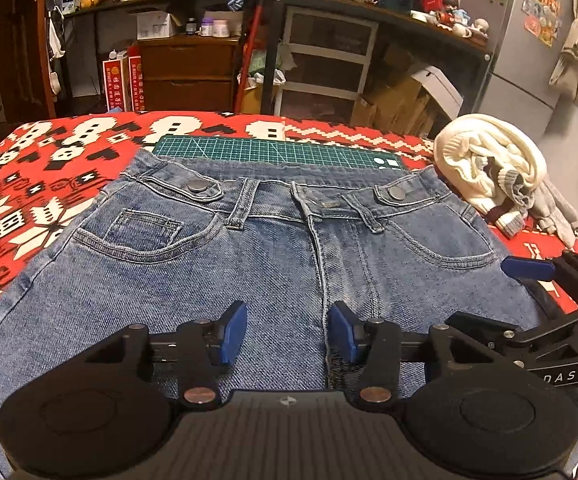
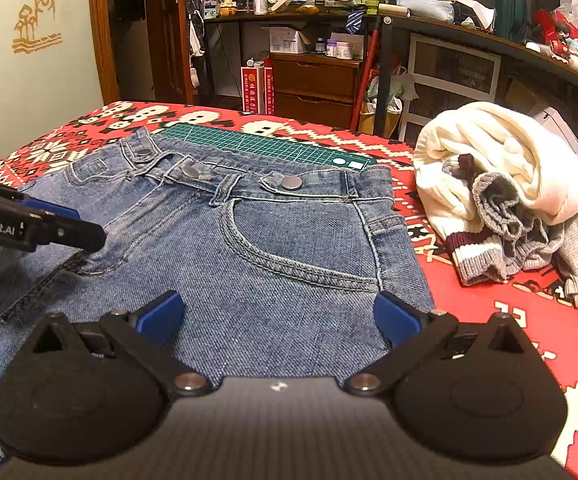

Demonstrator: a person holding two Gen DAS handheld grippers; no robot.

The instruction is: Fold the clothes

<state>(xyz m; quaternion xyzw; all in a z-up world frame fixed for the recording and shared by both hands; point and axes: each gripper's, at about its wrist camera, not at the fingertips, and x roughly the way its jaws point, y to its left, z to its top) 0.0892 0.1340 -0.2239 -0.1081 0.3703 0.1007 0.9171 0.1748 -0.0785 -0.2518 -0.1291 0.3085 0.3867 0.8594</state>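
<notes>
Jeans [image 1: 273, 248] lie flat and front-up on the surface, over a red patterned cloth [image 1: 29, 184], waistband at the far side against a green cutting mat [image 1: 273, 150]; the legs run toward me and out of frame. A heap of cream and grey knitwear [image 2: 501, 184] sits to the right, apart from the denim.

My left claw [image 1: 287, 334] hovers low over the crotch seam, its blue pads a moderate gap apart and gripping nothing. My right claw [image 2: 279, 318] stands wide open above the right hip, just near of the front pocket [image 2: 289, 248], also empty; whether either claw touches the cloth I cannot tell.

I judge the step in hand to be the first lengthwise fold, one leg over the other.

To do it well:
- I would take the right side seam [image 2: 373, 240] near the hip with the right claw, pinching both layers so the back panel does not lag behind.
- I would use the left claw to pin the fly line as the hinge, or to grip the same edge lower down the leg.
- I would carry the edge leftward in a low arc, keeping the waistband corners aligned.
- I would keep clear of the knitwear heap.
</notes>
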